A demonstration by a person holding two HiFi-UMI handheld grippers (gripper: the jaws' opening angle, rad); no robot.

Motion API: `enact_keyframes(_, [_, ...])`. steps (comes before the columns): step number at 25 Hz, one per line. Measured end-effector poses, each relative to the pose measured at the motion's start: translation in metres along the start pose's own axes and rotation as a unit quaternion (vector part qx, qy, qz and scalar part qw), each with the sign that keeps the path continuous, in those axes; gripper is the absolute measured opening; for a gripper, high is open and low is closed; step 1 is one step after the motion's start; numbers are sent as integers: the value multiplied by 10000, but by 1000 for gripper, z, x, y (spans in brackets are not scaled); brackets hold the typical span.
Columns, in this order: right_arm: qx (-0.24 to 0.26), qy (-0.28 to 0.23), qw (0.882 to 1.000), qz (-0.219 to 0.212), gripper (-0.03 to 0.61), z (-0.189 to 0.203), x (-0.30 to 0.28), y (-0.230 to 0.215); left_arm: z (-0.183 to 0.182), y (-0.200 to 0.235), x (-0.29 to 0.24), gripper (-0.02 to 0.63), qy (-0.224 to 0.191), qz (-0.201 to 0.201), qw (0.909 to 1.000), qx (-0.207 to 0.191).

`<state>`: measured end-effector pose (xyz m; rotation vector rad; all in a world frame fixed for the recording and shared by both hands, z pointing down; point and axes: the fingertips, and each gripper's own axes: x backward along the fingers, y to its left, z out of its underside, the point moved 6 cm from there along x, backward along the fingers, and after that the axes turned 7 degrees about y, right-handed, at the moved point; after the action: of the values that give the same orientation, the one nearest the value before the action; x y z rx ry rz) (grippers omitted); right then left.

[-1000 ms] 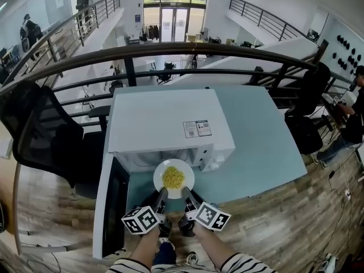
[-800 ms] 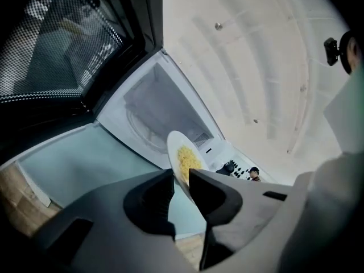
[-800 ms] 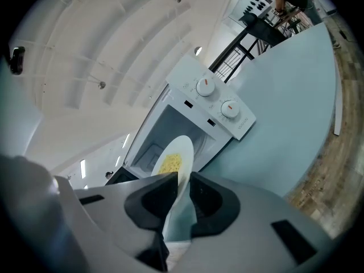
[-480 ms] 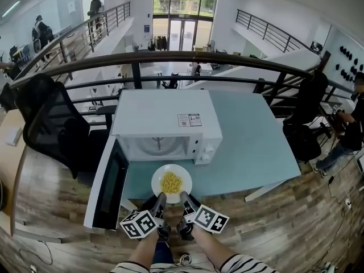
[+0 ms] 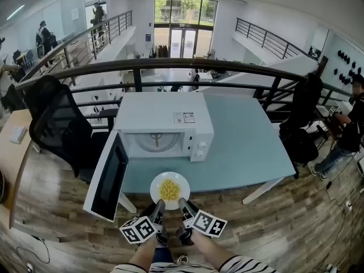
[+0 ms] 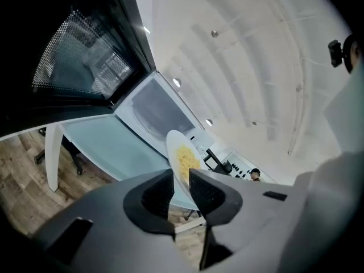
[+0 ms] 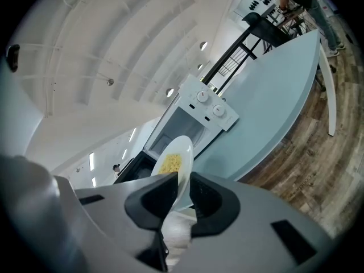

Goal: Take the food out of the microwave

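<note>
Head view shows us the white plate [image 5: 170, 190] of yellow food [image 5: 169, 189] already clear of the open microwave [image 5: 165, 127], at lower centre, its near rim pinched by left gripper [image 5: 160, 206] and right gripper [image 5: 182, 203], so we judge only setting down remains.

Both forearms [image 5: 206, 247] reach forward side by side out of striped sleeves [image 5: 245, 264], close together. The left gripper [image 5: 160, 206] and right gripper [image 5: 183, 205] point ahead and slightly down, marker cubes [image 5: 138, 230] turned outward. Each has its jaws clamped on the plate [image 5: 170, 190] rim, at its near edge.
</note>
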<state>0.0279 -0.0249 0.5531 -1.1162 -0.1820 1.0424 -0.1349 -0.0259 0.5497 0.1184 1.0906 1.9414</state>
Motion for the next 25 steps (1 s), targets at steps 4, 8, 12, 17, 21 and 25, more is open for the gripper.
enact_keyframes(4, [-11, 19, 10000, -10, 78, 14, 17, 0, 14, -6, 16, 95, 48, 10, 10000, -73])
enact_keyframes(8, [1, 49, 10000, -56, 78, 23, 29, -1, 25, -10, 27, 95, 52, 22, 9999, -112])
enact_keyframes(12, [20, 88, 9999, -58, 77, 30, 39, -5, 37, -13, 34, 95, 87, 53, 9999, -130])
enact_keyframes(17, [-9, 121, 9999, -83, 78, 40, 55, -6, 50, -21, 46, 95, 146, 54, 9997, -184])
enact_keyframes(21, [-35, 172, 9998, -84, 78, 48, 62, -11, 60, -20, 51, 95, 185, 47, 9996, -184])
enact_keyframes(25, [-49, 221, 9997, -58, 78, 55, 67, -16, 69, -19, 55, 95, 202, 8, 9997, -117])
